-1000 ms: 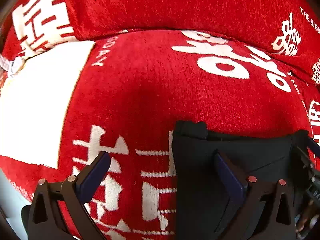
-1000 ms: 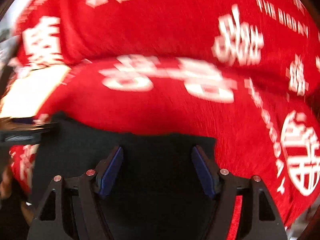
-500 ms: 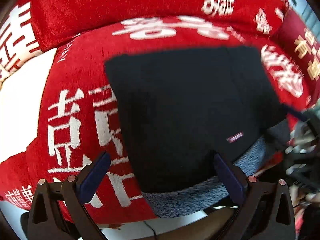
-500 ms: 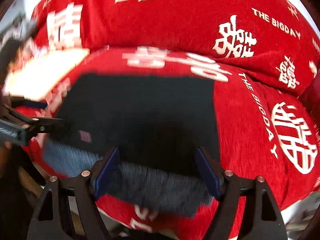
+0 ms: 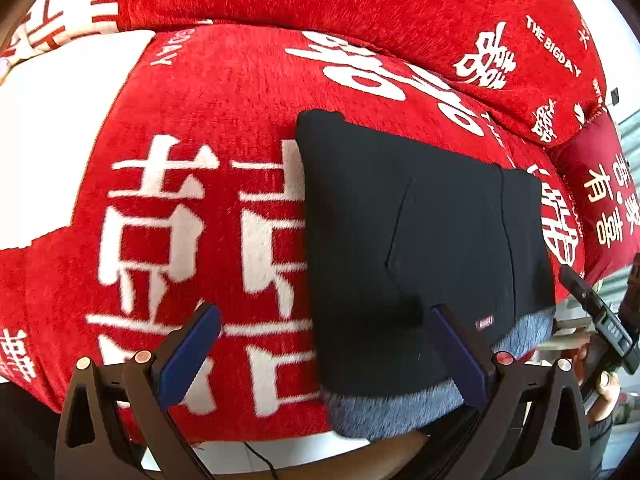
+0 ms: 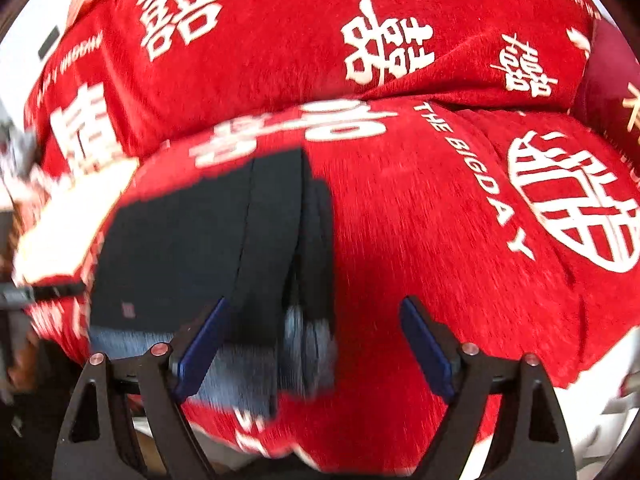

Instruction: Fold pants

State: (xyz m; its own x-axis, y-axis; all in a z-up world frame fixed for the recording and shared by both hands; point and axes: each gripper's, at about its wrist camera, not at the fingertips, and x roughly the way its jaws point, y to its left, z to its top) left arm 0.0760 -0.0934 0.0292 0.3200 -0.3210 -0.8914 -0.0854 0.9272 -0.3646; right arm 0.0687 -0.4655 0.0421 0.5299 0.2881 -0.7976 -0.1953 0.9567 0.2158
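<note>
The black pants (image 5: pixel 420 248) lie folded into a flat rectangle on a red seat cushion (image 5: pixel 224 104), their grey fleece lining (image 5: pixel 392 408) showing at the near edge. My left gripper (image 5: pixel 320 352) hovers open above the pants' near left corner, nothing between its blue pads (image 5: pixel 188 352). In the right wrist view the folded pants (image 6: pixel 200 248) sit left of centre, stacked layers visible at their right edge. My right gripper (image 6: pixel 316 344) is over that near right corner, its jaws opening wider and empty.
A red back cushion (image 5: pixel 360 4) with white characters stands behind the seat. A dark red pillow (image 5: pixel 600 184) lies at the right. The other gripper (image 5: pixel 600 320) and a hand show at the left view's right edge. The sofa's front edge drops off just below the pants.
Both grippers have drawn back toward the sofa's front edge and up from the pants, so the whole folded rectangle now shows. The right gripper's jaws have spread wider.
</note>
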